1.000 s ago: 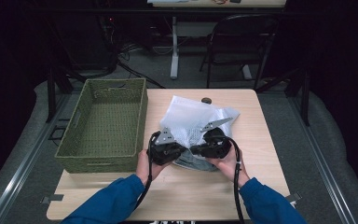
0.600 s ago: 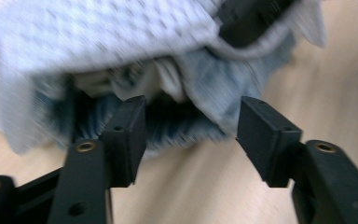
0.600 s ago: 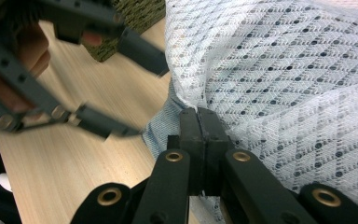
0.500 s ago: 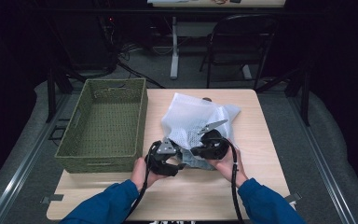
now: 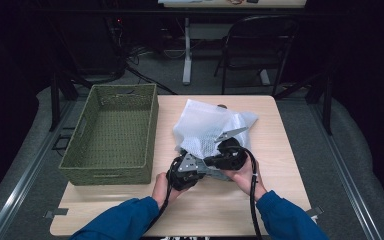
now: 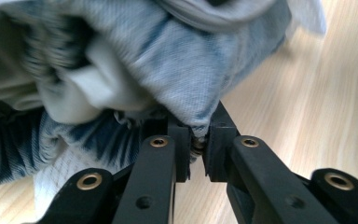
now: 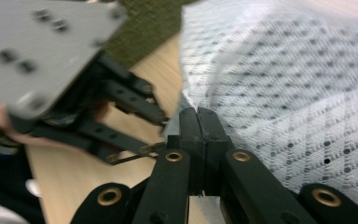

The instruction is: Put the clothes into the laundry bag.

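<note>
Two grippers at one white mesh bag (image 5: 207,132), mid-table. Basket (image 5: 111,132): far left, apart, nothing blocking the way to it. Left gripper (image 6: 198,147): jaws just closed, pinching denim cloth (image 6: 177,70) at the bag's mouth. Right gripper (image 7: 199,122): jaws pressed tight on the mesh edge. Step, as judged: drawing the cloth from the bag. Next: pull apart steadily, mesh may snag.

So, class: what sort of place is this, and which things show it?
Probably a lab or workshop recording space: a small wooden table on grey floor, a folding chair and trailing cables behind, dark surroundings.
</note>
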A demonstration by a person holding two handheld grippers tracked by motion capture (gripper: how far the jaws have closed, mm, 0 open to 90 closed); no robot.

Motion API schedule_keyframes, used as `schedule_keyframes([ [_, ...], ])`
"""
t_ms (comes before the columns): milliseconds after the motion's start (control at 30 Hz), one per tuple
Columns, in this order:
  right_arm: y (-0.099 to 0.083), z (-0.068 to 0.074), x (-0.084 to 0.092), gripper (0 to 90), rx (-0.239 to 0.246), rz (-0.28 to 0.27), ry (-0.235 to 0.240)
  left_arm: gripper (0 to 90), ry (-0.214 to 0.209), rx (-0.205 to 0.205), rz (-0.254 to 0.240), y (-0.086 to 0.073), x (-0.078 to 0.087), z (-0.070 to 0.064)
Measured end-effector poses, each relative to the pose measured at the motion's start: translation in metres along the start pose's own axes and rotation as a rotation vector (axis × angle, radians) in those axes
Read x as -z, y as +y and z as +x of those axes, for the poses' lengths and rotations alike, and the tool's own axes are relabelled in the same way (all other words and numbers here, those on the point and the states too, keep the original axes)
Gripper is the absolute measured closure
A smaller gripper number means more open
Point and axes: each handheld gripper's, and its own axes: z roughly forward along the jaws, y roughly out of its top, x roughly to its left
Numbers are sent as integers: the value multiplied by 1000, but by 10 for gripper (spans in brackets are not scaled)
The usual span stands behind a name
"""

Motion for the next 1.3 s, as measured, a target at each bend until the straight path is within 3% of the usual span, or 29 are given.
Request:
schedule_keyframes([
  [133,6,14,12,900,35,-67,61,847,30,48,-106,21,23,11],
  [233,12,27,27,900,72,-149,103,847,46,29,-162,35,44,9],
  [300,15,31,36,900,83,-187,113,847,49,22,-162,40,51,7],
  [367,14,29,38,900,78,-185,74,847,55,17,-135,39,48,7],
  [400,12,24,33,900,68,-156,33,846,52,19,-110,37,43,8],
  [500,6,14,16,900,37,-86,-5,846,57,21,-57,28,27,11],
  [567,4,13,8,900,62,-47,-56,845,51,30,-36,25,20,14],
  [700,3,11,3,900,75,-36,-77,820,38,26,-21,22,17,15],
  [867,0,8,0,900,61,-20,-78,632,14,12,18,18,15,11],
  [933,-1,7,-4,900,62,-10,-81,511,23,3,60,15,14,8],
  [1033,-1,6,-4,900,60,-4,-82,425,36,8,84,6,17,5],
  [1133,-2,5,-4,900,58,-6,-78,471,49,7,105,-3,11,6],
  [1200,-1,5,-4,900,56,-8,-76,562,48,23,111,-9,3,9],
  [1233,-1,5,-4,900,56,-8,-75,653,53,24,110,-11,0,10],
  [1300,-1,6,-4,900,57,-7,-71,842,46,46,63,-14,-5,14],
])
